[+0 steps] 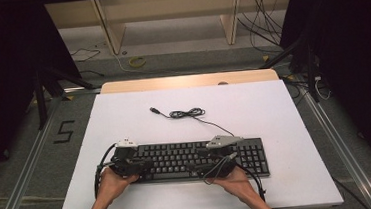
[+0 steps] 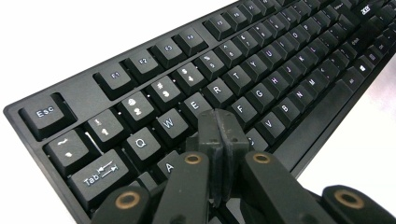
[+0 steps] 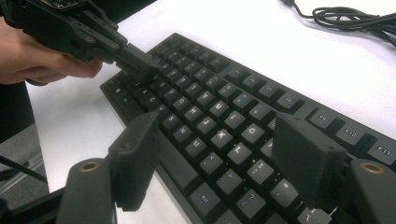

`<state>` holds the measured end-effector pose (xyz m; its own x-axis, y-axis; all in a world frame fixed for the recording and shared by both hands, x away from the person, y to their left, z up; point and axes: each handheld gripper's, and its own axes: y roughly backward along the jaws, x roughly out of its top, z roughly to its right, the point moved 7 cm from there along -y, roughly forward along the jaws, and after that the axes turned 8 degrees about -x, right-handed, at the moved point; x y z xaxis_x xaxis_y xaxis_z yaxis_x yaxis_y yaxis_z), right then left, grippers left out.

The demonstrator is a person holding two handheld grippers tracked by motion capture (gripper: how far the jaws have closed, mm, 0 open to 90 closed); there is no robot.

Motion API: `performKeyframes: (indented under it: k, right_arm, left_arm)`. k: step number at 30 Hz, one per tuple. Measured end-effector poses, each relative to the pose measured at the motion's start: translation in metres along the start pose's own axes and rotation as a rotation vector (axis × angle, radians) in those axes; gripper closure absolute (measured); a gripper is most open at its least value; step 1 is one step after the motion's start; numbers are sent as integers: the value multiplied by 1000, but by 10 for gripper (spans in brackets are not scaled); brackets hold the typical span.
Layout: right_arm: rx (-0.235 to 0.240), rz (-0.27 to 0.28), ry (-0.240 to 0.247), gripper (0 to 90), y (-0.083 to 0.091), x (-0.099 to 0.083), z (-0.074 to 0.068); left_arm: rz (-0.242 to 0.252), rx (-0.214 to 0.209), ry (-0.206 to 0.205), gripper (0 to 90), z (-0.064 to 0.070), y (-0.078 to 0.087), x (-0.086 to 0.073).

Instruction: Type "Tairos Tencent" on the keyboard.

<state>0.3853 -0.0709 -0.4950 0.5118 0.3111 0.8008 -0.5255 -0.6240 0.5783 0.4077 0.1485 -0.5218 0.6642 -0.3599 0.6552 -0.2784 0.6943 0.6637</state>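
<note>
The keyboard (image 1: pixel 198 159) lies flat on the near half of the white tabletop (image 1: pixel 274 112), its long side running left to right, closer to the person's edge than to the far one. Its cable (image 1: pixel 190 113) leaves the back edge and runs up the tabletop to a loose coil, ending in a plug that lies free beyond it.

The left claw (image 2: pixel 219 122) is over the left end of the keyboard. Its jaws are pressed together with nothing between them, and the joined tip sits down among the letter keys, just by the D key, between the E and F keys; whether it is pressing a key cannot be told. The right gripper view shows the same claw (image 3: pixel 140 65) from across the keyboard, held in the left hand (image 3: pixel 32 56), its tip down on the keys at the far end.

The right claw (image 3: pixel 219 163) is over the right half of the keyboard. Its jaws stand wide apart, holding nothing, with the K, L and O keys showing between them. The right hand (image 1: pixel 234 178) grips it from the near edge of the tabletop.
</note>
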Motion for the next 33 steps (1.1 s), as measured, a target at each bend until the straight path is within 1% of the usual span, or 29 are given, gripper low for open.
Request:
performKeyframes:
  k: [5, 16, 17, 25, 27, 29, 31, 33]
  right_arm:
    - [1, 0, 2, 332, 0, 0, 0]
    - [2, -2, 1, 333, 0, -1, -1]
    - [2, -2, 1, 333, 0, -1, -1]
    - [1, -2, 2, 334, 1, -1, 0]
    - [1, -1, 2, 334, 1, -1, 0]
    - [2, 1, 2, 334, 1, -1, 0]
    - [2, 1, 1, 334, 1, -1, 0]
    - [2, 3, 0, 334, 1, 0, 0]
  left_arm:
    - [-11, -2, 4, 892, 0, -1, -1]
    - [-10, -5, 13, 892, -1, -2, -2]
    - [-23, 0, 12, 892, -2, -3, -3]
    - [-11, -6, 23, 895, -2, -4, -4]
    - [-15, -3, 14, 894, -2, -4, -3]
    - [-5, 4, 11, 892, -2, -3, -2]
    - [12, -4, 15, 891, 0, -1, 0]
    - [22, -1, 11, 891, 1, 1, 1]
